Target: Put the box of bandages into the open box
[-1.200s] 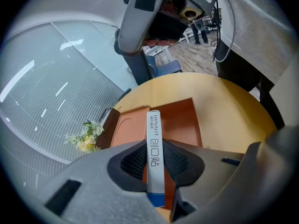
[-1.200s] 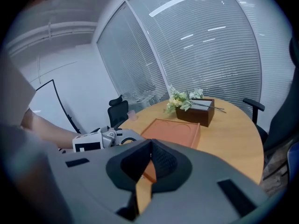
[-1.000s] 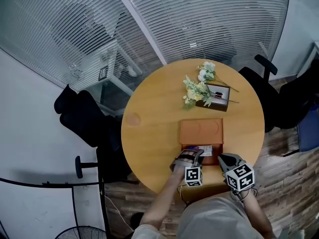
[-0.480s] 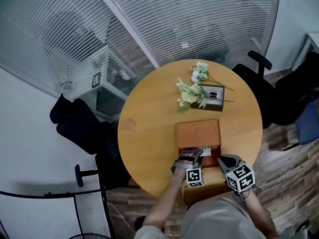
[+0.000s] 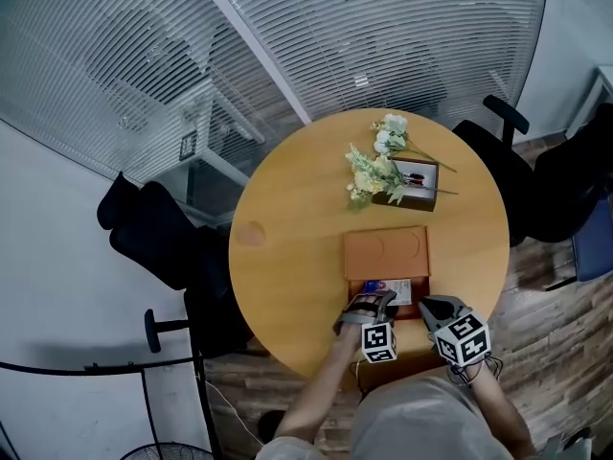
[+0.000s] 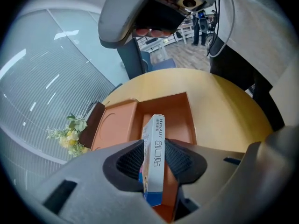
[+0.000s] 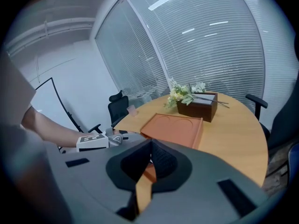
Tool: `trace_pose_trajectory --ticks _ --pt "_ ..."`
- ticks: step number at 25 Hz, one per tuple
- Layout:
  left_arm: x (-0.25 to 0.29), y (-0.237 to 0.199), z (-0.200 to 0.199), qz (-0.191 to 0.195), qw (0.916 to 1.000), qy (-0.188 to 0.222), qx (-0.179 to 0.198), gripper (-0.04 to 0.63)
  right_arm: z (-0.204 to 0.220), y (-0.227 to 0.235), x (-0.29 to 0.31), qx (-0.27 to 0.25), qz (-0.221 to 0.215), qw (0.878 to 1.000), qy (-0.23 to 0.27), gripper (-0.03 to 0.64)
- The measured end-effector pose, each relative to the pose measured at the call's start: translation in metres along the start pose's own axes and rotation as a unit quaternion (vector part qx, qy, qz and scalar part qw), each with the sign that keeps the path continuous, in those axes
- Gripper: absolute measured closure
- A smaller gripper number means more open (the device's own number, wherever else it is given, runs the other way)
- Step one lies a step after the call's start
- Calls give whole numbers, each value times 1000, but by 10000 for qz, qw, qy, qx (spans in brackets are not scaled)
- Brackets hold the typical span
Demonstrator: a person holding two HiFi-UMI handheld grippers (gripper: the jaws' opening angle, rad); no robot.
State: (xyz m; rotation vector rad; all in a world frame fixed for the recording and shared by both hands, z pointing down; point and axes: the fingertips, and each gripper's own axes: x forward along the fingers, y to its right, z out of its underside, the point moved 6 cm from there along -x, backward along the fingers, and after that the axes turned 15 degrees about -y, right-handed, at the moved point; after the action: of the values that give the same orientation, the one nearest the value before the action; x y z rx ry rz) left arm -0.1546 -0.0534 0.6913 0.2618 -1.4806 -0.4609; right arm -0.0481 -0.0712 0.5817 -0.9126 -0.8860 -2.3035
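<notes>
The white and blue box of bandages [image 6: 158,139] stands on edge inside the open orange box [image 6: 180,111], between the pads of my left gripper [image 6: 154,155]. The jaws are opening, though both pads still lie against its sides. In the head view the bandage box [image 5: 388,287] rests in the near half of the orange box, whose lid [image 5: 386,250] lies flat beyond. My left gripper [image 5: 369,303] sits at its near edge. My right gripper [image 7: 150,146] is shut on an orange strip, the open box's near edge [image 7: 142,185], at the near right corner [image 5: 428,307].
A dark brown box [image 5: 414,182] with a flower sprig [image 5: 375,172] across it stands at the far side of the round wooden table [image 5: 287,257]. Black office chairs [image 5: 158,233] ring the table. The table's edge is just below my grippers.
The bandage box now shows more fully in the orange box ahead of my left gripper, which has drawn slightly toward me. The right gripper has stayed in place.
</notes>
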Motion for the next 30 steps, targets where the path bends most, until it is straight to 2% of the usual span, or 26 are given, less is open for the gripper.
trace_pose_trajectory --ticks 9,14,20,27,30 --pt "-2 7 3 326 9995 -1 4 457 9 -3 9 47 -128 9997 -183 620" --pt "6 0 6 313 9994 -95 -117 457 14 -4 10 30 -124 9996 -259 620" --pt "5 -1 8 357 9993 -60 -82 457 17 -5 10 36 -109 9995 -278 620" --pt "-5 -4 11 436 9982 -34 -403 446 16 -14 13 -63 -134 9996 -249 620" --pt "-15 -5 14 440 9965 88 -699 446 18 -19 13 -52 -137 9996 -222 620"
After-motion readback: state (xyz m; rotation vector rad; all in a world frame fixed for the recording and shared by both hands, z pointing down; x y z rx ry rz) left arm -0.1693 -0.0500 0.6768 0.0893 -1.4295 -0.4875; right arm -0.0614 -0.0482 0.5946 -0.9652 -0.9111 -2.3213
